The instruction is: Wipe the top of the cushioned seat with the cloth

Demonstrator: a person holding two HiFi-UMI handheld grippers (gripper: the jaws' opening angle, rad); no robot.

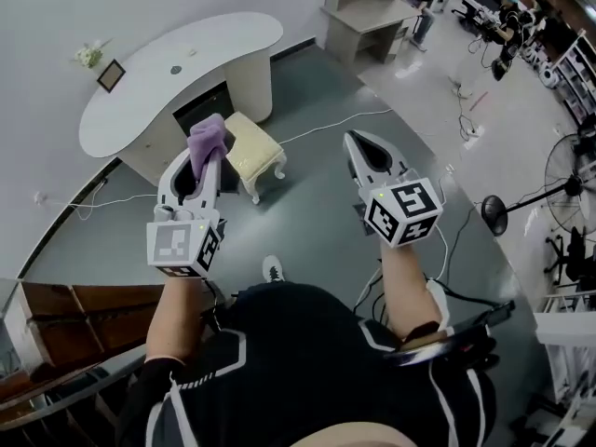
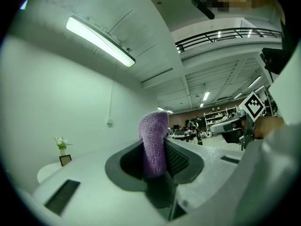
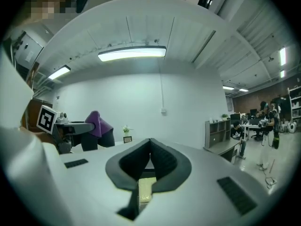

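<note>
Two grippers hover over the grey floor [image 1: 317,222]: the left gripper [image 1: 210,159] clamps a fluffy purple cloth [image 1: 207,138], and the right gripper [image 1: 356,142] is closed on nothing. The cream cushioned seat [image 1: 253,149] stands beyond them, beside a curved white table [image 1: 177,73].

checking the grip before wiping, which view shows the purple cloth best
Left gripper view: the purple cloth stands large and centred, clamped between the left gripper's jaws. The head view shows it small, bunched at those jaw tips. The right gripper view shows only a small purple lump at left.

Bright, even light fr ceiling tube [image 2: 100,40]; fisheye warp, dark edges.
</note>
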